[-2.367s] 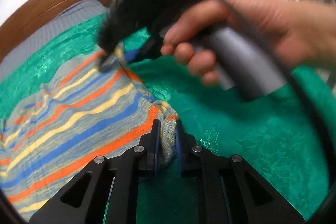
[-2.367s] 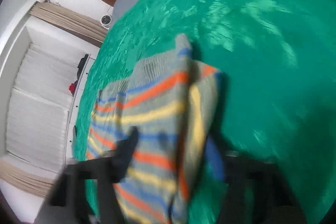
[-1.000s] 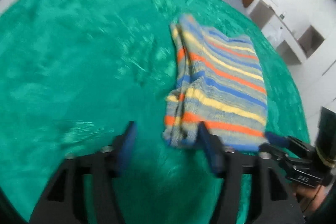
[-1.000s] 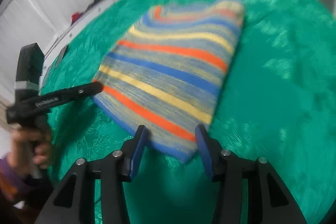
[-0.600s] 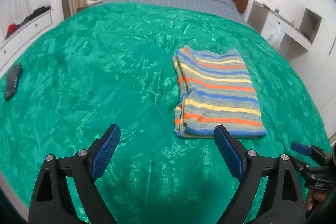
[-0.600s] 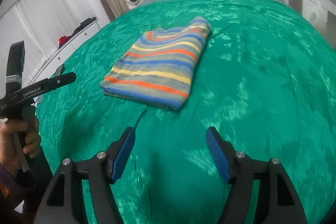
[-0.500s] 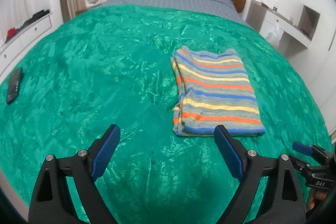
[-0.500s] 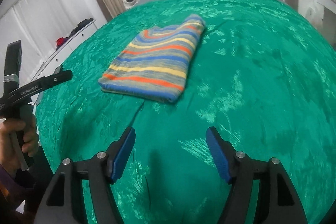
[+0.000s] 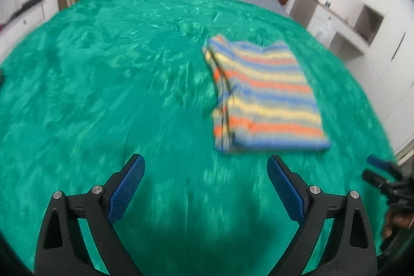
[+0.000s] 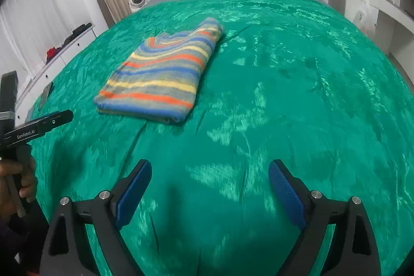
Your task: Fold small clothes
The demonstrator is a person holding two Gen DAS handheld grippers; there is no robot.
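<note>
We hover both grippers spread wide, the striped sweater ahead with its long axis running away, nearer our left gripper than our right gripper.

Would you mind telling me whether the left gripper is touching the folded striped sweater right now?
Apart. In the left wrist view, the left gripper has its jaws wide open, and a strip of green blanket separates them from the striped sweater.

Both grippers have let go and pulled back — striped sweater now lies folded, untouched.
</note>
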